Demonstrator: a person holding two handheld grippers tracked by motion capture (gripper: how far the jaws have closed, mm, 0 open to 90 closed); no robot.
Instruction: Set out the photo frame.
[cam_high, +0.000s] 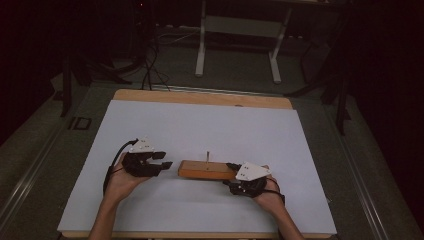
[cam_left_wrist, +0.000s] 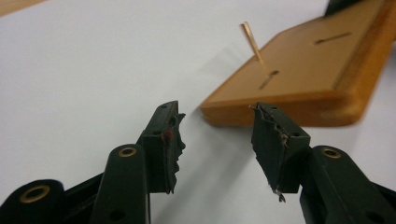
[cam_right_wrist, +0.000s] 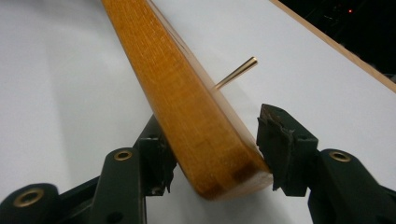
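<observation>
**Tongs at Both Ends of a Wood Block**

A wood block (cam_high: 207, 170) lies flat on the white table (cam_high: 200, 130), a little below the middle. A thin pin (cam_high: 207, 156) sticks up from its top, near the middle of the block. In the left gripper view the pin (cam_left_wrist: 252, 43) leans a bit, and two thin slots show in the top of the block (cam_left_wrist: 303, 70).

The left tongs (cam_high: 167, 160) are at 9 o'clock from the block, just beside its end. A hand (cam_high: 120, 184) holds them from 6 o'clock. Their jaws stand wide apart with nothing between them. In the left gripper view the left tongs (cam_left_wrist: 217, 133) point at the near end of the block, and the jaws do not touch it.

The right tongs (cam_high: 231, 167) are at 3 o'clock, at the other end of the block. In the right gripper view the right tongs (cam_right_wrist: 215, 149) have the end of the block (cam_right_wrist: 187, 107) between their jaws. One jaw sits on each side of the wood, very close to it. The far jaw seems to touch the corner. How tight the grip is cannot be told.

The pin (cam_right_wrist: 236, 72) shows past the block in that view.
</observation>
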